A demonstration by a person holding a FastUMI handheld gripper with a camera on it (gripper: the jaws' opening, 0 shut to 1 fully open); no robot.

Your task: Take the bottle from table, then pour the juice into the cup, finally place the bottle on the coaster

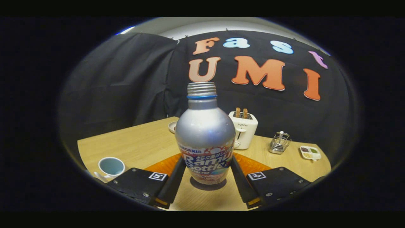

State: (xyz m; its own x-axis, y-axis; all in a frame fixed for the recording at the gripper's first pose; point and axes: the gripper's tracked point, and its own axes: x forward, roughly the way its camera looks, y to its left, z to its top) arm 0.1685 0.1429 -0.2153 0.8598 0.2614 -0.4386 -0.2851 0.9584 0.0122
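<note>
Between fingers of hand-held gripper (205,177): upright bottle (205,136), both fingers pressing its sides.

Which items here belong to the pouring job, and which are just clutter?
Job: bottle, uncapped, upright between the gripper fingers, which flank its lower body; cup beside the left finger; orange coaster behind the bottle.

Clutter: toaster, wire holder, small divided dish, plate.
</note>
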